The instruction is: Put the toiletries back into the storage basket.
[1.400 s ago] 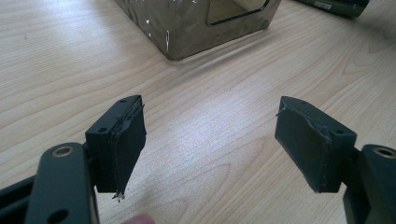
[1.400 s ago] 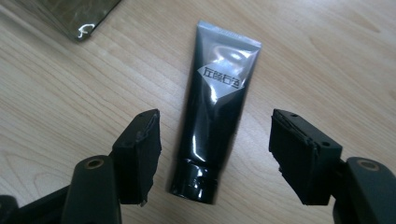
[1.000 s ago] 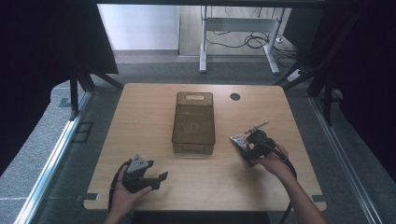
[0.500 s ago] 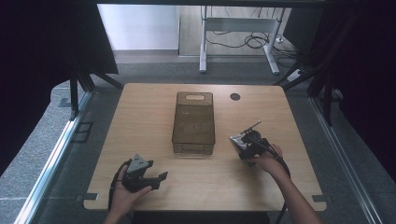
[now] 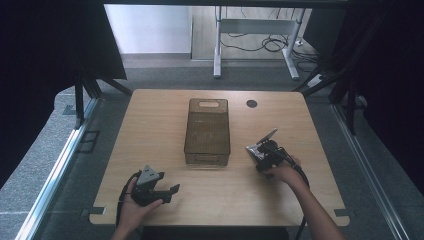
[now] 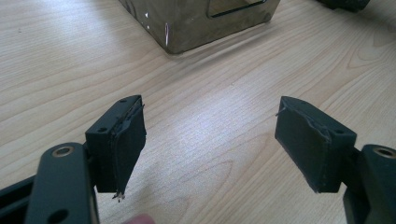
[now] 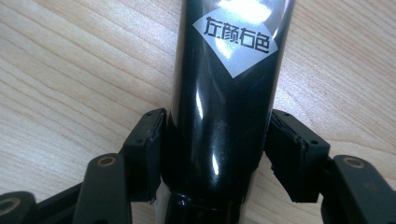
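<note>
- Since the earlier frame your right gripper (image 5: pixel 261 156) has come down and in toward the near right side of the bin, while your left gripper (image 5: pixel 159 190) has stayed put by the near edge; the right jaws have just been closing, with the black tube between them.
- High view: the smoked translucent bin (image 5: pixel 208 131) stands mid-table, seemingly empty. The tube lies just right of the bin's near corner, under your right gripper, its flat end angled away from you.
- Left gripper view: your jaws stand wide apart over bare wood — nothing between them. The bin's corner (image 6: pixel 196 23) sits just ahead.
- Right gripper view: the glossy black tube (image 7: pixel 224 107) with a white diamond label (image 7: pixel 236 39) lies on the table between your pads. The left pad looks to touch it; a sliver of gap seems to remain at the right, so the grip is not yet made.
- You are at the grasp step, I judge. Next: finish closing, lift clear — then probably carry it over the bin's rim.
- The light wooden table (image 5: pixel 150 130) has a cable hole (image 5: pixel 251 103) at the far side; grey floor, a desk frame and cables lie beyond.
</note>
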`<state>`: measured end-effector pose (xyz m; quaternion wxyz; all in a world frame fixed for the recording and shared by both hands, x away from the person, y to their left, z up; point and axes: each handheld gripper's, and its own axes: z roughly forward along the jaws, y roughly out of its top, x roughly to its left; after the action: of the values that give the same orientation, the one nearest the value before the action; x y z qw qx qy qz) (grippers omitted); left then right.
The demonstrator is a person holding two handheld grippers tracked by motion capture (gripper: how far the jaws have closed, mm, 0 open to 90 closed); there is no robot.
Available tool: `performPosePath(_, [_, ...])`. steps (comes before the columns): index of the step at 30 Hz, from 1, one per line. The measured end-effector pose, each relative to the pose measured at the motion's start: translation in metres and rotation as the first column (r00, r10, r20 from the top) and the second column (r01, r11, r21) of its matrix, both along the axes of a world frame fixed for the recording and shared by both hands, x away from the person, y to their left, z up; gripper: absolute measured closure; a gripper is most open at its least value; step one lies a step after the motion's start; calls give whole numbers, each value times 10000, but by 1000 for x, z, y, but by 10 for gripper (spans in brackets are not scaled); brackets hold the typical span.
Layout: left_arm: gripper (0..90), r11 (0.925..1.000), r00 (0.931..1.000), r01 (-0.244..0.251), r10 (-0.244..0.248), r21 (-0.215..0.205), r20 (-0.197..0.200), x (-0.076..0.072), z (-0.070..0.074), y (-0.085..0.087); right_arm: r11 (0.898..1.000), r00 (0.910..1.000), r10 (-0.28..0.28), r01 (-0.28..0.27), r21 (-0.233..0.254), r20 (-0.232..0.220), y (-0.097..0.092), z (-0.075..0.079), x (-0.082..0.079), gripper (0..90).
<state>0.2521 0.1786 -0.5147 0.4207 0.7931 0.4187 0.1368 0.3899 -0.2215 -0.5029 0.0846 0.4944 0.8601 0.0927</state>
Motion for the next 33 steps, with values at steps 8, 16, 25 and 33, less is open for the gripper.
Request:
performPosePath(8, [249, 10000, 10000, -8, 8, -5, 25, 0, 1, 1, 9998, 9990, -155, 152, -90, -422, 1, 1, 5, 435])
performPosePath(16, [249, 10000, 10000, -42, 42, -14, 44, 0, 1, 2, 9996, 9990, -287, 286, -20, -330, -4, 2, 8, 473])
performPosePath(25, [250, 10000, 10000, -28, 28, 53, 4, 1, -1, 1, 9997, 9995, -119, 126, 231, -290, -11, 10, 7, 479])
performPosePath(33, [249, 10000, 10000, -17, 17, 44, -7, 1, -1, 1, 9982, 9999, 110, -115, 586, 89, -12, 33, 3, 481])
